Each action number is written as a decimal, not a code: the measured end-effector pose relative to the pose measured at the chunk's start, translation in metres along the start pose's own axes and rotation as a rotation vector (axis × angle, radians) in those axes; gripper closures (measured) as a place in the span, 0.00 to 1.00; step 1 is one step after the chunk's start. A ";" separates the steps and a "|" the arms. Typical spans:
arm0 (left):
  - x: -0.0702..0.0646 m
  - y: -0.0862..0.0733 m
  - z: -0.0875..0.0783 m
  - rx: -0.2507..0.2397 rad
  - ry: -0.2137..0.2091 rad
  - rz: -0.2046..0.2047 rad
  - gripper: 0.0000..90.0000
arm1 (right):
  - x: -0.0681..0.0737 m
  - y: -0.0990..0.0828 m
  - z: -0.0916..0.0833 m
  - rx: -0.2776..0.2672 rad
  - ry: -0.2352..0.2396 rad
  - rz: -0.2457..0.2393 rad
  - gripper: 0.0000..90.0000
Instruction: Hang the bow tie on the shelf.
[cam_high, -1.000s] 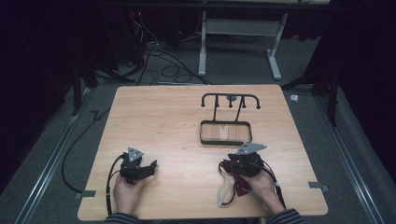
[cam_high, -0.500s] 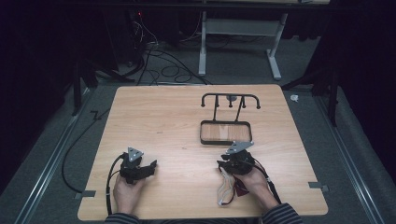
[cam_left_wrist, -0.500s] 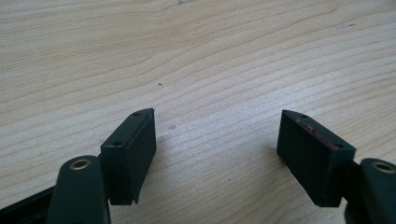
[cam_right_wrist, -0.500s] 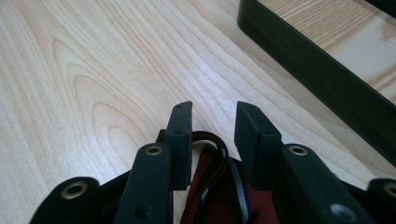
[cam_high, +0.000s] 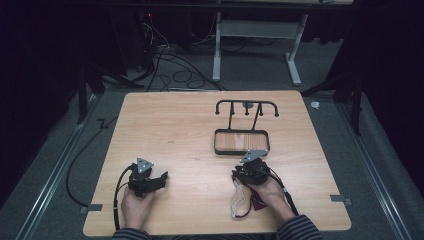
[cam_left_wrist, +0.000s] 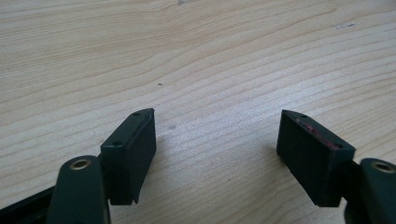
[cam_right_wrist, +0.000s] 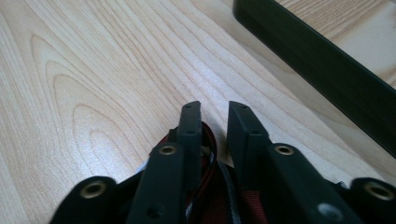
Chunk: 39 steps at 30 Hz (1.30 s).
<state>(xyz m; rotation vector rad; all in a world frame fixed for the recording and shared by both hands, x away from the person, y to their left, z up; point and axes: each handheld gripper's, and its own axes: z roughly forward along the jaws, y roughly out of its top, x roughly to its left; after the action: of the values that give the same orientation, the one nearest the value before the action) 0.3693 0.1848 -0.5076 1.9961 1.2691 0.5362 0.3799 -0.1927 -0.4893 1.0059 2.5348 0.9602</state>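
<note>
A clear-framed item with a dark red strap (cam_high: 243, 201), like goggles, lies on the wooden table (cam_high: 190, 125) under the person's right hand. My right gripper (cam_high: 239, 174) sits just in front of it, near the black stand's tray. In the right gripper view its jaws (cam_right_wrist: 215, 112) have just been closing and stand a narrow gap apart, with the red strap (cam_right_wrist: 208, 161) and a black cord squeezed between their lower parts. My left gripper (cam_high: 161, 177) rests at the table's front left. Its jaws (cam_left_wrist: 217, 135) are wide open over bare wood.
A black stand with a bar of hooks (cam_high: 246, 104) rises from a rectangular black tray (cam_high: 216, 142) right of the table's middle. The tray's rim (cam_right_wrist: 317, 60) runs close ahead of the right jaws. Cables trail from both grippers toward the front edge.
The right gripper has shifted a little to the left, toward the tray's near corner, and its jaws have narrowed. The left gripper has not moved.
</note>
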 end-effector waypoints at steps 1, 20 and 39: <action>0.000 0.000 0.000 0.000 0.000 0.000 0.32 | 0.000 0.000 0.001 0.006 0.000 0.000 0.93; 0.001 0.000 0.000 0.000 -0.003 -0.002 0.32 | -0.005 0.006 -0.020 -0.063 -0.042 0.018 1.00; 0.001 0.000 0.000 -0.001 -0.005 -0.005 0.32 | -0.010 0.007 -0.043 -0.135 -0.051 0.055 1.00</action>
<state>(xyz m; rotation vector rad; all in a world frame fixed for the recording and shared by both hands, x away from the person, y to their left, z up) 0.3694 0.1858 -0.5074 1.9920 1.2700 0.5286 0.3717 -0.2164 -0.4523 1.0517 2.3770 1.0900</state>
